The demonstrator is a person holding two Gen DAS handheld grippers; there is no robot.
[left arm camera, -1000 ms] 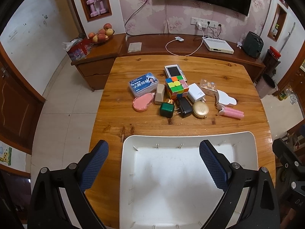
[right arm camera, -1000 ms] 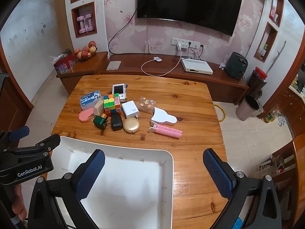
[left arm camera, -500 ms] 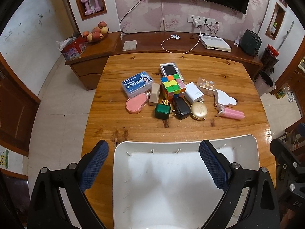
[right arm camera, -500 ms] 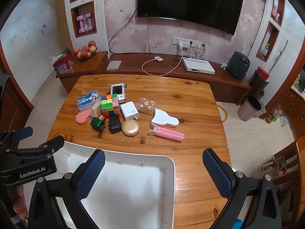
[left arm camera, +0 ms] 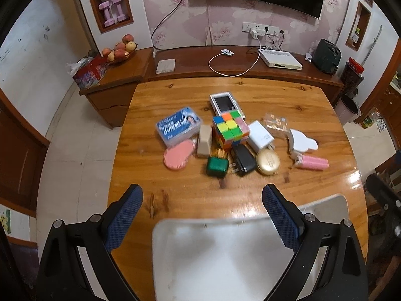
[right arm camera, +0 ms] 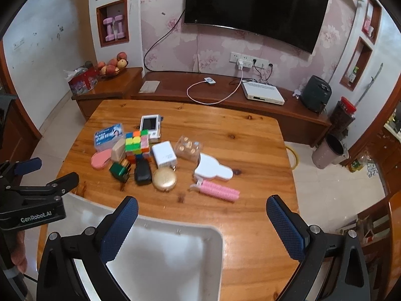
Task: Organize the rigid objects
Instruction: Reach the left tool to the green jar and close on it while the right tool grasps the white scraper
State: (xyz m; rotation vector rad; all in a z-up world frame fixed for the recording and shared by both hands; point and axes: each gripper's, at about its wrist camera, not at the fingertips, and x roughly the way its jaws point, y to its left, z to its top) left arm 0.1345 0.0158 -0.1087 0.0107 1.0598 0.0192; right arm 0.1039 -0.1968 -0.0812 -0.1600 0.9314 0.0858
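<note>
Both the left gripper [left arm camera: 201, 213] and the right gripper [right arm camera: 201, 224] have fingers spread wide, holding nothing. Below them at 6 o'clock, a white tray [right arm camera: 163, 258] sits empty on the desk [right arm camera: 250, 138]. Toward 12 o'clock lie a gold compact [right arm camera: 164, 178], puzzle cube [right arm camera: 137, 145] and pink roller [right arm camera: 219, 192].

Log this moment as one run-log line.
phase: approach | left gripper: open, empty | right gripper: open, empty | white tray: empty | objects: clustered on table
</note>
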